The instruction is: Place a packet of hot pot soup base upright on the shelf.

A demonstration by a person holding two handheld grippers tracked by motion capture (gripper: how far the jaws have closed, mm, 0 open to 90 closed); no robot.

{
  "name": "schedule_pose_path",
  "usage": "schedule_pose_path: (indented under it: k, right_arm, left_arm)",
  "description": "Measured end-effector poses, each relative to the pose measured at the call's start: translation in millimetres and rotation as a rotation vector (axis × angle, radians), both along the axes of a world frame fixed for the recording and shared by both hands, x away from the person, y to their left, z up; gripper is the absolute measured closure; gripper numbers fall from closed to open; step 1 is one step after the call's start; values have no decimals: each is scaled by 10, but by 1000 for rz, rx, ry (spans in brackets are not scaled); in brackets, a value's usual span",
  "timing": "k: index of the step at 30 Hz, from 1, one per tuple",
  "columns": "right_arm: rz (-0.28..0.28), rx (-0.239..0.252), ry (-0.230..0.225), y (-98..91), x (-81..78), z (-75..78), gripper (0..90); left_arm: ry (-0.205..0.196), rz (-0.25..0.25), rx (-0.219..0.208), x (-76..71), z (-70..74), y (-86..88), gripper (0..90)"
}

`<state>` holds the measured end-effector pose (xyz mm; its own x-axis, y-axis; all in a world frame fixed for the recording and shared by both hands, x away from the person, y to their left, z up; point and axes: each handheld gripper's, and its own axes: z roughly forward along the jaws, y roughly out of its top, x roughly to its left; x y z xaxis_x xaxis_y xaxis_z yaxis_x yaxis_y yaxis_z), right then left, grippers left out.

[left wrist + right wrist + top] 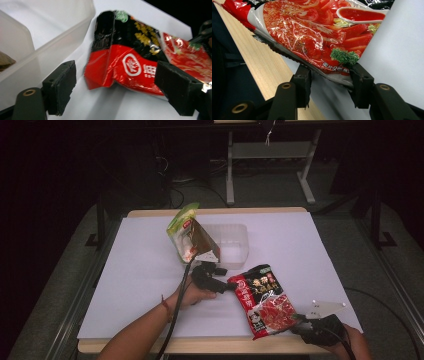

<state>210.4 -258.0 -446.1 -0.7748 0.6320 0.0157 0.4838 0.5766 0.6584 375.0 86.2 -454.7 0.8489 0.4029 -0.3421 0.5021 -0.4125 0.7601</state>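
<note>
A red and black food packet lies at the front right of the white-covered table. My left gripper points at its left end. In the left gripper view the jaws stand wide open, with the packet's red end just ahead of them and untouched. My right gripper is at the packet's lower right corner by the front edge. In the right gripper view the jaws close on that corner, and the packet rises off the table from there.
A clear plastic container stands at the middle back, and its wall is close on the left gripper's left. A green and brown packet leans upright at the container's left end. The table's wooden front edge runs beside the right gripper.
</note>
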Motion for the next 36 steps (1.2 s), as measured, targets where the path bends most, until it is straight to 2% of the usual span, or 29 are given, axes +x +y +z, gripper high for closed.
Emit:
schedule_pose_path:
  k: [4,5,8,12,14,15,16,17,19,20,21,22,23,25,27,28,31,34,36]
  right_arm:
    - [3,7,-5,22,7,-7,565]
    - [2,9,-4,28,6,-9,565]
    - [2,16,-9,40,5,-16,562]
    - [-1,23,-12,51,-4,-22,562]
    - [-5,27,-11,68,-9,-24,562]
    - [-6,30,-12,77,-9,-26,563]
    - [-6,30,-13,93,-9,-29,566]
    - [-3,31,-15,110,-9,-29,566]
    - [10,24,-12,125,-2,-25,526]
    - [20,39,10,117,7,-24,436]
    - [34,61,48,103,12,-19,401]
    - [31,60,49,87,9,-13,403]
    - [20,62,49,60,2,-6,377]
    - [20,119,80,-28,3,13,354]
    - [-22,178,85,-121,16,40,343]
    - [-41,236,103,-166,31,53,343]
    - [-76,295,110,-161,74,69,325]
    - [-93,273,128,-55,124,32,315]
    - [-97,253,159,6,160,-16,267]
  left_arm:
    - [14,-38,43,10,-12,-96,166]
    - [25,-49,65,11,-20,-136,166]
    - [28,-59,81,12,-3,-213,139]
    - [34,-47,59,15,-25,-229,135]
    - [3,-44,82,-10,-22,-241,157]
    - [-19,-43,95,-30,-19,-253,181]
    - [-26,-66,88,-49,-19,-256,238]
    - [-22,-89,85,-59,-25,-263,433]
    - [-25,-61,77,-49,-18,-252,517]
    - [-12,-59,63,-19,-24,-224,565]
    - [-3,-57,54,-6,-24,-209,600]
    - [-1,-53,47,-1,-22,-196,633]
    - [-9,-53,47,-1,-19,-188,664]
    - [-42,-55,50,-17,-10,-181,713]
    - [-81,-62,59,-36,0,-175,769]
    - [-98,-59,56,-44,6,-169,797]
    - [-141,-51,55,-79,19,-170,838]
    - [-182,-36,57,-120,48,-188,857]
    - [-223,-24,49,-158,86,-198,863]
